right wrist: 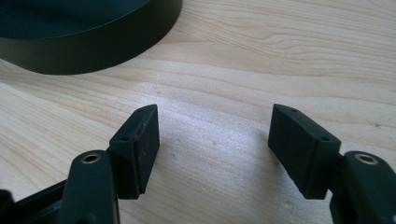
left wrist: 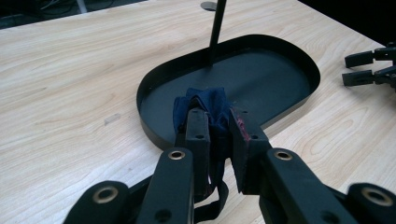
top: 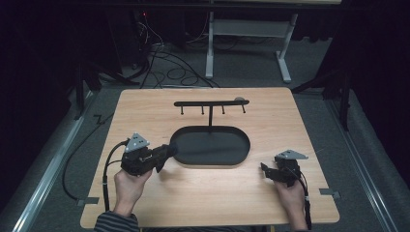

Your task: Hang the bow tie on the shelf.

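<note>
In the high view, the left gripper (top: 163, 153) is held at the left end of the black oval metal tray (top: 232, 159), whose base carries a thin upright post topped by a black horizontal hanging bar with small pegs (top: 211, 103), all standing on the light wooden table (top: 145, 111); a bundle of dark blue cloth (top: 170, 149) is seen at the jaw tips, just over the tray's left rim. The right gripper (top: 265, 170) rests low on the table near the tray's right end, apart from it. In the left gripper view, the dark blue cloth (left wrist: 205, 105) is pinched between the two black jaws, which are closed down nearly to each other with the fabric bunched between and above them, and a loop of it hanging below; the tray rim (left wrist: 144, 126) lies directly beneath and the post (left wrist: 215, 30) rises beyond. It is judged that the cloth is being carried toward the pegged bar, so the grip is best kept firm, the bundle lifted clear of the rim before being moved forward, and the hanging loop kept from catching on the tray edge or post. In the right gripper view, the jaws stand wide apart with nothing between them, above bare table (right wrist: 224, 65), with the tray's dark wall (right wrist: 93, 46) near at upper left; this gripper is well placed to steady the tray should the stand tip.
</note>
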{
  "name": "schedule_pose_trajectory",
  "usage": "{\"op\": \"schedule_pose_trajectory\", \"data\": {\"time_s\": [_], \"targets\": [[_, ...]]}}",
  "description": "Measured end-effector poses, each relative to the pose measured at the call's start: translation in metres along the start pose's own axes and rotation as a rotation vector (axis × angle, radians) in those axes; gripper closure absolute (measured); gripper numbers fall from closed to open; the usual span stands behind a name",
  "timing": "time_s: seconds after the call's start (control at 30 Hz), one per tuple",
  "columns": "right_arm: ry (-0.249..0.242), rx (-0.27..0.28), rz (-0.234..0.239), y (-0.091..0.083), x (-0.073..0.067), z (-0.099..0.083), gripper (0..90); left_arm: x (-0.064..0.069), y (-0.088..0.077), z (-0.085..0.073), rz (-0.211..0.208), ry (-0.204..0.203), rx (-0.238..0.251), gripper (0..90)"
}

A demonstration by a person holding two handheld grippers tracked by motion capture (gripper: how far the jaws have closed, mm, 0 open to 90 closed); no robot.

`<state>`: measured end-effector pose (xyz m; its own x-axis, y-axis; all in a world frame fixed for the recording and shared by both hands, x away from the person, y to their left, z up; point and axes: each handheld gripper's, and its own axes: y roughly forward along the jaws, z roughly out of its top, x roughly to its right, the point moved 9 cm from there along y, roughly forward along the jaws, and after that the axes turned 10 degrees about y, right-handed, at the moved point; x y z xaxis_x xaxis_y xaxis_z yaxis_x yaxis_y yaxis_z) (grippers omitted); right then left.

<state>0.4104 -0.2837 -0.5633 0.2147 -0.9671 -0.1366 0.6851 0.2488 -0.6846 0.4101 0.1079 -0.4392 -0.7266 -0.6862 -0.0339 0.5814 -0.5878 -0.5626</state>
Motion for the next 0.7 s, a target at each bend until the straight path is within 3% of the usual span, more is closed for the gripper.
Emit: {"op": "schedule_pose_trajectory", "data": {"time_s": [0.13,0.3,0.7], "targets": [[0.0,0.0,0.0,0.0,0.0,0.0,35.3,0.002,0.001,0.003,-0.009,0.008,0.001,78.9],[0.0,0.0,0.0,0.0,0.0,0.0,35.3,0.006,0.003,0.012,-0.056,0.01,0.013,78.9],[-0.001,0.001,0.002,0.0,0.0,0.0,35.3,0.009,0.013,0.034,-0.079,0.055,-0.003,78.8]]}}
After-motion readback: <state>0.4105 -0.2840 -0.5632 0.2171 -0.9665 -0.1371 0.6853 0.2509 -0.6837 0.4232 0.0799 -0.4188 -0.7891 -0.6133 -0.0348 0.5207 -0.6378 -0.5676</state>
